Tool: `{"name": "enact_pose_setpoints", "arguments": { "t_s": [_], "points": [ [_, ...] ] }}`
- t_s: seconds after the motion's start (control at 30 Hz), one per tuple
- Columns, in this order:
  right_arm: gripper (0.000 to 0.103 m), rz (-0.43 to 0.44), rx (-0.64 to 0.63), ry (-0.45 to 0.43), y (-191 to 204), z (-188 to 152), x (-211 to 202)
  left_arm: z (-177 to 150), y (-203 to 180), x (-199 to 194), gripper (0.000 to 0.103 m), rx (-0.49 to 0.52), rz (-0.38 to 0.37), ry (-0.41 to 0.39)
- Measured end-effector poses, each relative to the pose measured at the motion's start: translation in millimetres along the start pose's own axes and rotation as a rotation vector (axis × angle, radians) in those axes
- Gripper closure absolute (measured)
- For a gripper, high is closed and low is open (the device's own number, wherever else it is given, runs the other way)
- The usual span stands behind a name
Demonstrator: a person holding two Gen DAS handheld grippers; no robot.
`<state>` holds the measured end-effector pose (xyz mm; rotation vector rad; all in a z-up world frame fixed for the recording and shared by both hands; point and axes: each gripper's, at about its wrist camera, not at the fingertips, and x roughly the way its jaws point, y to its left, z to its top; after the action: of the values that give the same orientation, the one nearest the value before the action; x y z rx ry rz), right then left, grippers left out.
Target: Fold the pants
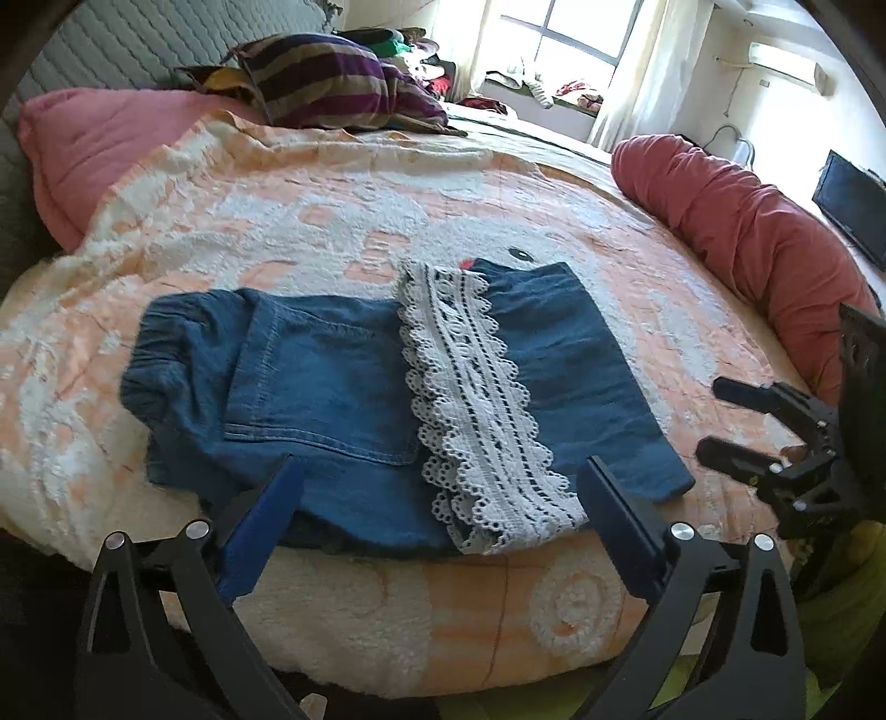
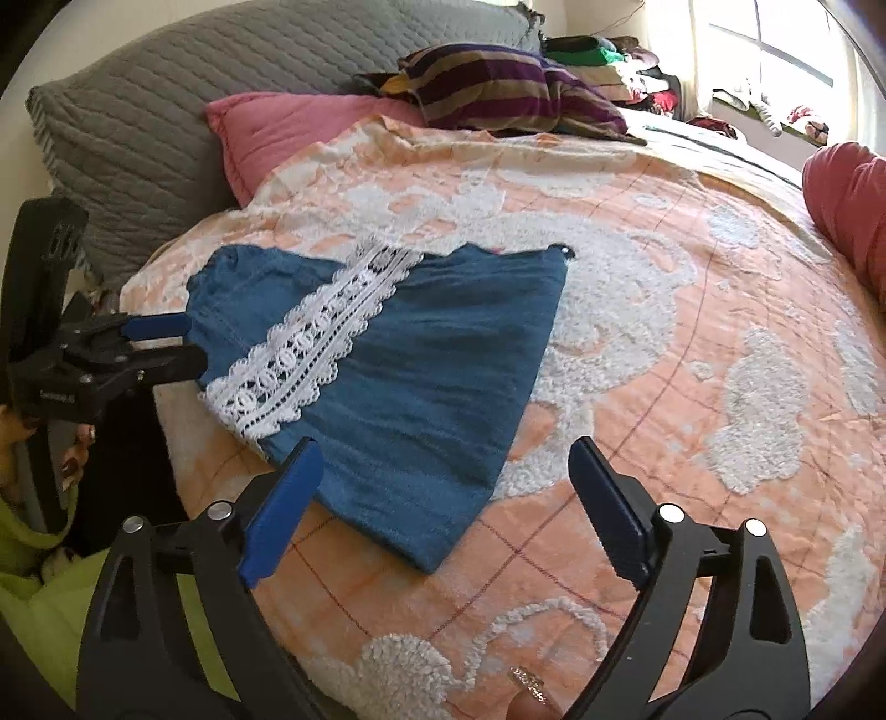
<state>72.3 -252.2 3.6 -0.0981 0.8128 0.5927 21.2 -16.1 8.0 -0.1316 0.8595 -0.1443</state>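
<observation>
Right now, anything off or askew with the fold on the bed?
Slightly. The pants lie folded on the bedspread, but the lace hem runs diagonally and the edges don't line up. Left gripper and right gripper are open, holding nothing.

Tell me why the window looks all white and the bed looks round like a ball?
Left wrist view: the window is washed out by bright daylight, and the fisheye lens bends the bedspread into a dome. Right wrist view: the same glare at the window, the same curved edges; the pants stay sharp.
</observation>
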Motion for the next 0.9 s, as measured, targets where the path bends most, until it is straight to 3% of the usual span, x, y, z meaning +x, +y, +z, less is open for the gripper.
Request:
{"name": "enact_pose_setpoints", "arguments": {
  "t_s": [0.53,0.9],
  "points": [
    [0.011,0.036,-0.115,-0.061,44,46,-6,-2,59,-35,0.005,-0.139,0.111,-0.059],
    [0.010,0.104,-0.216,-0.048,89,90,19,-12,98,-36,0.005,-0.227,0.109,-0.051]
  ]
}}
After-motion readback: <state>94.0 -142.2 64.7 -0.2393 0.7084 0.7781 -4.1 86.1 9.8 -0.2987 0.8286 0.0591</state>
